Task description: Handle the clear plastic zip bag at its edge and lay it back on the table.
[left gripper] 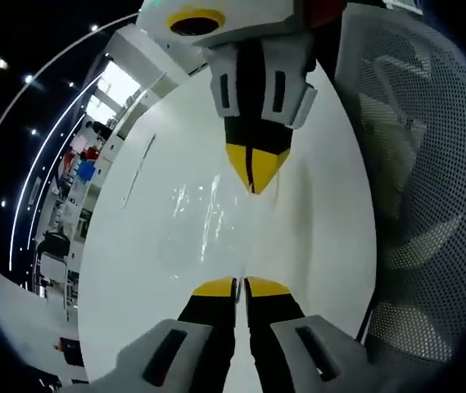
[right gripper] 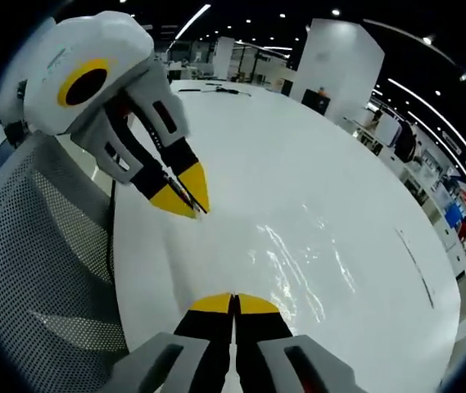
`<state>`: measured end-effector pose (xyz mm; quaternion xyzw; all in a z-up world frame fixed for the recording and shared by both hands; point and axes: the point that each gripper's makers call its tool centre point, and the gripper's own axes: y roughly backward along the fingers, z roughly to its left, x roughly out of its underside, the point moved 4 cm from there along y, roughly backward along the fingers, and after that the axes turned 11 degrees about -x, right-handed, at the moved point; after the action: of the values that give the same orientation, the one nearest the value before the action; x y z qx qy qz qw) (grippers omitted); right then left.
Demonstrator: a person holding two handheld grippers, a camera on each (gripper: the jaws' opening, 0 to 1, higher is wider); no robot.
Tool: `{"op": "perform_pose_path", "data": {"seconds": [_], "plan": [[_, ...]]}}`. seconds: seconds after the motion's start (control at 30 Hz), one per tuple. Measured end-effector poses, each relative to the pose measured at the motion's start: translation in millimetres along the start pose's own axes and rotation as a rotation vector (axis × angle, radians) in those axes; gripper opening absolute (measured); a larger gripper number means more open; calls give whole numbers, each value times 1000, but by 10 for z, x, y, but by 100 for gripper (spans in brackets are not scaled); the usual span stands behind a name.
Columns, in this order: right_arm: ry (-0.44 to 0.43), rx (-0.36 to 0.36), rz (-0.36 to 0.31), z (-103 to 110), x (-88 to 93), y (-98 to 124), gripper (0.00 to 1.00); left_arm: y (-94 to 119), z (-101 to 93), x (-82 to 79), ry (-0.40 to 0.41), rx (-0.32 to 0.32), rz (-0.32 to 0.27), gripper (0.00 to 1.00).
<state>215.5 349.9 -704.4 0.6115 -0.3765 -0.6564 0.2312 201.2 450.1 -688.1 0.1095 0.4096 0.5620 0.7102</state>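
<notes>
Left gripper [left gripper: 242,285] and right gripper [right gripper: 234,302] facing tip-to-tip, both pinching clear zip bag [left gripper: 208,217] edges, over white table [right gripper: 298,164]

A broad white table [right gripper: 314,172] stretched ahead of the jaws under rows of small ceiling lights [right gripper: 282,15]. A grey mesh chair back [right gripper: 28,270] stood beside them at the table's edge. Beyond rose a white pillar [right gripper: 339,61] and bright windows [left gripper: 114,86].
</notes>
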Motion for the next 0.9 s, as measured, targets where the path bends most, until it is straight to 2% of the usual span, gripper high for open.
{"op": "perform_pose_path", "data": {"seconds": [0.13, 0.23, 0.47, 0.73, 0.9], "plan": [[2, 7, 8, -15, 0, -3, 0, 44, 11, -29, 7, -25, -12, 12], [-11, 17, 12, -24, 6, 1, 0, 92, -16, -125, -63, -57, -55, 12], [1, 16, 15, -15, 8, -7, 0, 103, -105, -300, -109, -34, -105, 10], [-5, 19, 5, -47, 1, 19, 0, -23, -154, -460, -143, 0, -124, 9], [-1, 19, 4, -63, -6, 39, 0, -121, -168, -506, -154, 11, -120, 9]]}}
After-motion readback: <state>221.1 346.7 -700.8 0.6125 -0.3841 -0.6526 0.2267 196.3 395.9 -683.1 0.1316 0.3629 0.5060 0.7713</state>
